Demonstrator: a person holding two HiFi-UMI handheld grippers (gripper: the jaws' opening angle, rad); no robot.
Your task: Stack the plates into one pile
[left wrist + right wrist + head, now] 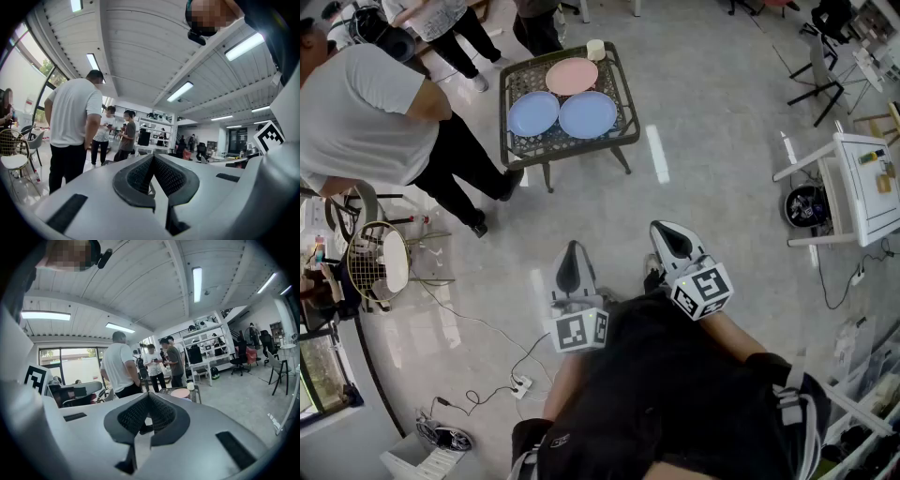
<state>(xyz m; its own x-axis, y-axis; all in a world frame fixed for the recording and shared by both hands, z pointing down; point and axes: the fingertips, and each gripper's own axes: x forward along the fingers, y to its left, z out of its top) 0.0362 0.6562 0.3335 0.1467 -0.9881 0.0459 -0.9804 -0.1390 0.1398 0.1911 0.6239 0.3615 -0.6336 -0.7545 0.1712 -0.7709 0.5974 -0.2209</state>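
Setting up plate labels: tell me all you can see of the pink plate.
The pink plate is round, shallow, plain and matte, plastic by its look. It lies flat and empty at the far side of the dark mesh table, beyond the two blue plates, not stacked. A cream cup stands by its far edge. Whether it touches the blue plates cannot be told.

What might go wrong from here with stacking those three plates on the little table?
The cup stands close by the pink plate, so lifting that plate might knock it over. A person in a white shirt stands near the table and may get bumped on the approach.
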